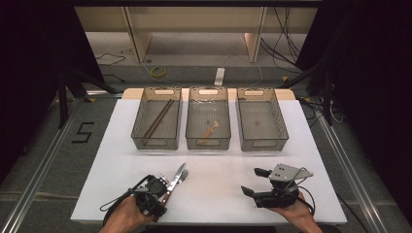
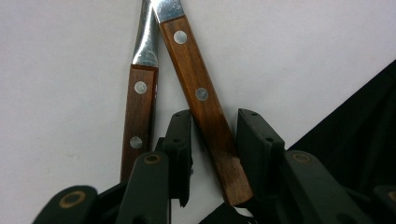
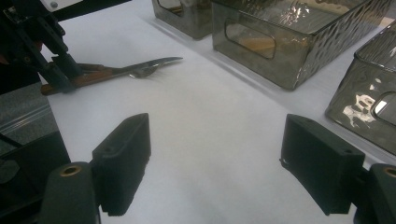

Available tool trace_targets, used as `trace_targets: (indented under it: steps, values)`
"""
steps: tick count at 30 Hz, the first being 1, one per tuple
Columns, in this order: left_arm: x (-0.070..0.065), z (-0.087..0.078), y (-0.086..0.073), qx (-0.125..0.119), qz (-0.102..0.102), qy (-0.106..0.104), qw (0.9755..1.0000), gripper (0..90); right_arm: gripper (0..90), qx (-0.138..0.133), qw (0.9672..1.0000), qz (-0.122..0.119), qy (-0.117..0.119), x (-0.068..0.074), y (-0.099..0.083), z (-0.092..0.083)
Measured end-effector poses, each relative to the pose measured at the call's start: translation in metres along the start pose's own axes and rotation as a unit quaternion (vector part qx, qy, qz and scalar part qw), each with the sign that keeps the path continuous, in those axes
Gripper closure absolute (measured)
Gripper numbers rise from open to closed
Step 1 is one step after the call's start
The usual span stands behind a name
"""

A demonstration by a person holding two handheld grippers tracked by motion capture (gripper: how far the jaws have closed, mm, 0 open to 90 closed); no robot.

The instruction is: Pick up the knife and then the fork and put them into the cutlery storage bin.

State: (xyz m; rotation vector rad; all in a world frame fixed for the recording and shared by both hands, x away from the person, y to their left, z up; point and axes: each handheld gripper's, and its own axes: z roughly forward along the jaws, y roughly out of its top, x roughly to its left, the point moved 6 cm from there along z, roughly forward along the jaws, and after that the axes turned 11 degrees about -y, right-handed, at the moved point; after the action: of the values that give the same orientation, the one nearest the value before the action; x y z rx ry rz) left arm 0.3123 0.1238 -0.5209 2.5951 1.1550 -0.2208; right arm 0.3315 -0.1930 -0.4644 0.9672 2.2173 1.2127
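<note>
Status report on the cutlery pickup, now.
Left gripper fingers straddle one wooden handle, not clamped. Second handle lies outside them. Right gripper open, idle.

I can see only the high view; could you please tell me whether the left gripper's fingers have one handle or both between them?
Observer: In the left gripper view, just one wooden handle lies between the fingers of the left gripper; the other handle lies outside them.
Operator: Thank you. Are the fingers pressing on it?
Observer: Not yet; a narrow gap shows on each side of that handle.
Operator: And is anything between the right gripper's fingers?
Observer: No. In its own view the right gripper has its fingers wide apart over the bare white table.
</note>
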Motion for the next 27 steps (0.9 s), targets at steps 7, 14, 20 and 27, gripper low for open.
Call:
trace_targets:
  steps: [7, 14, 20, 27]
  values:
    - [-0.0012, 0.0011, 0.0014, 0.008, 0.002, 0.012, 0.9999, 65.8, 25.1, 0.001, 1.0000, 0.000, -0.002, 0.0001, -0.0002, 0.0005]
    - [0.0010, 0.0002, 0.0012, 0.007, 0.001, 0.007, 1.0000, 68.5, 25.4, 0.001, 1.0000, -0.001, -0.002, 0.0002, -0.0002, 0.0006]
    - [0.0042, -0.0007, 0.0012, 0.000, -0.007, -0.004, 1.0000, 72.2, 25.6, 0.002, 1.0000, -0.001, -0.002, 0.0001, -0.0002, 0.0008]
    - [0.0062, -0.0011, 0.0012, -0.004, -0.010, -0.009, 0.9999, 74.7, 25.6, 0.001, 1.0000, 0.000, -0.001, -0.0001, -0.0002, 0.0007]
